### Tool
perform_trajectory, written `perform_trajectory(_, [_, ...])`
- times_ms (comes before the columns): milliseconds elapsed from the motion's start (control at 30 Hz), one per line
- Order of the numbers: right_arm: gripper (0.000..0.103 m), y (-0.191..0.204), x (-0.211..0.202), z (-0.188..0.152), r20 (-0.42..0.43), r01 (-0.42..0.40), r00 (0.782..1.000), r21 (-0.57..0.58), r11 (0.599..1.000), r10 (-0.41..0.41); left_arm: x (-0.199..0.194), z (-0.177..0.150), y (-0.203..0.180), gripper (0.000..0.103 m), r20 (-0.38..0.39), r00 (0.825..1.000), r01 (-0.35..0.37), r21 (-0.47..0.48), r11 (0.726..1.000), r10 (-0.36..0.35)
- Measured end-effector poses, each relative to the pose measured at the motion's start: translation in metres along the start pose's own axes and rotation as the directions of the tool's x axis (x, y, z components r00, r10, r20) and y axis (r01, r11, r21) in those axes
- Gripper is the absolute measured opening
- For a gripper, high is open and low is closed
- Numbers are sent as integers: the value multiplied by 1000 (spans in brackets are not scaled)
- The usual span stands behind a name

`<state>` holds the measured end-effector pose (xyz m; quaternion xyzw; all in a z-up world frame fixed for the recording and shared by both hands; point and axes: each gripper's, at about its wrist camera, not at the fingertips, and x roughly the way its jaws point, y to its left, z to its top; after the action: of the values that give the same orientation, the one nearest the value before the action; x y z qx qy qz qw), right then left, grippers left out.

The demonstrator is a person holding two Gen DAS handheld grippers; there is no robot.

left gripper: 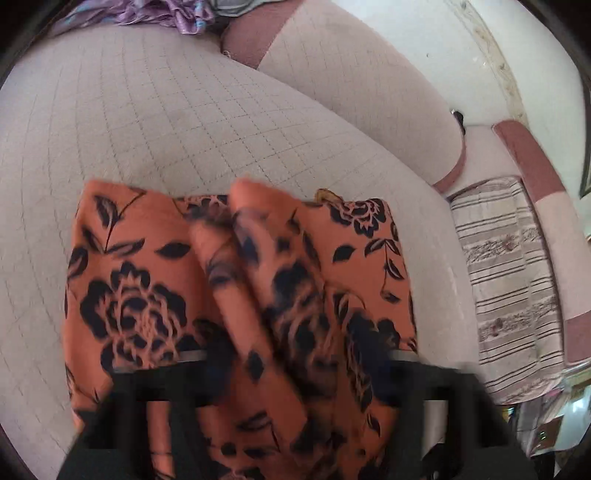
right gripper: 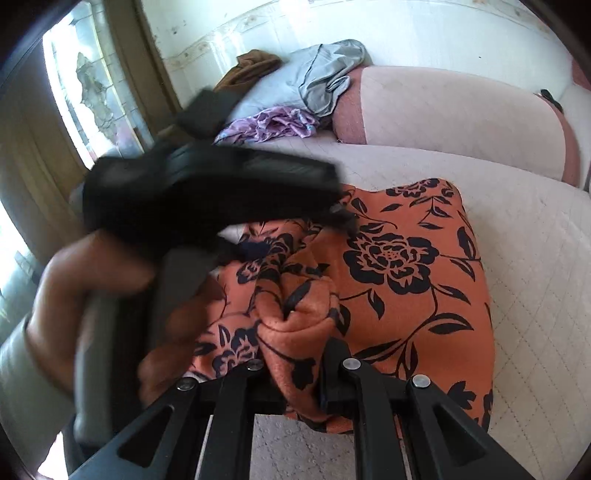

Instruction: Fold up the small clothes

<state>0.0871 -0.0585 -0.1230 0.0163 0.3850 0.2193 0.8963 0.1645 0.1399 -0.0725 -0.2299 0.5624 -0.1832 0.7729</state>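
While the left tool (left gripper: 291,369) is clamped on the orange floral cloth (right gripper: 406,266), the right tool (right gripper: 295,373) pinches its bunched fold.

Home living room, quilted pale sofa (left gripper: 177,122) with pink-trimmed back cushions (right gripper: 454,122), loose clothes heaped in the corner (right gripper: 295,92), curtained window (right gripper: 85,85), tiled wall (right gripper: 406,26)

Black claw (right gripper: 295,373), silver screws (right gripper: 351,364)
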Motion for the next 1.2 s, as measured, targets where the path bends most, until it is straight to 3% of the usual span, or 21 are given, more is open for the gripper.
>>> perform_trajectory(100, [11,3,-7,-10,-3,-1,1000,-23,1000,1,-17,9,-7,20,41,999,14,73,997,-17])
perform_trajectory(200, [12,8,-21,-4,24,-25,999,-25,999,25,-45,15,-9,20,101,994,13,183,983,-32])
perform_trajectory(300, [12,30,-20,8,40,-63,997,-51,997,65,-53,24,13,20,107,994,-14,220,975,-10])
perform_trajectory(400, [12,49,7,7,0,-82,997,-56,995,82,-24,31,54,20,32,994,-112,182,977,108])
perform_trajectory(433, [12,57,29,2,-59,-89,995,-58,994,86,-15,30,66,20,4,991,-134,162,978,136])
perform_trajectory(533, [13,69,56,-11,-135,-76,989,-69,995,66,-28,27,70,20,43,995,-91,162,983,85])
perform_trajectory(633, [14,70,37,-4,-92,-100,991,-55,993,95,-43,20,67,20,99,992,-97,185,978,79])
perform_trajectory(700, [16,70,34,0,-81,-120,990,-55,991,116,-33,16,81,20,76,991,-117,157,981,106])
perform_trajectory(767, [21,74,47,-6,-123,-140,984,-74,987,130,-26,11,86,24,53,994,-99,95,991,94])
perform_trajectory(833, [22,73,63,-18,-157,-141,979,-87,986,127,-33,7,94,41,79,994,-81,43,996,78])
perform_trajectory(900, [28,69,56,-23,-126,-157,981,-75,985,147,-45,2,94,48,113,989,-103,34,994,98])
perform_trajectory(933, [42,67,51,-23,-118,-176,979,-68,982,167,-54,-4,93,48,128,986,-110,31,993,105])
perform_trajectory(967, [68,66,46,-24,-120,-204,973,-62,977,196,-60,-8,92,47,136,985,-110,22,994,106])
perform_trajectory(1000, [75,68,40,-30,-122,-238,966,-58,970,229,-71,-16,91,45,151,984,-99,7,995,97])
perform_trajectory(1100, [77,69,12,-42,-92,-245,967,-78,966,238,-99,-49,78,45,202,979,-39,4,999,37])
perform_trajectory(1200, [77,53,-25,-61,-31,-273,962,-9,962,272,-109,-88,69,45,215,975,-46,-21,999,50])
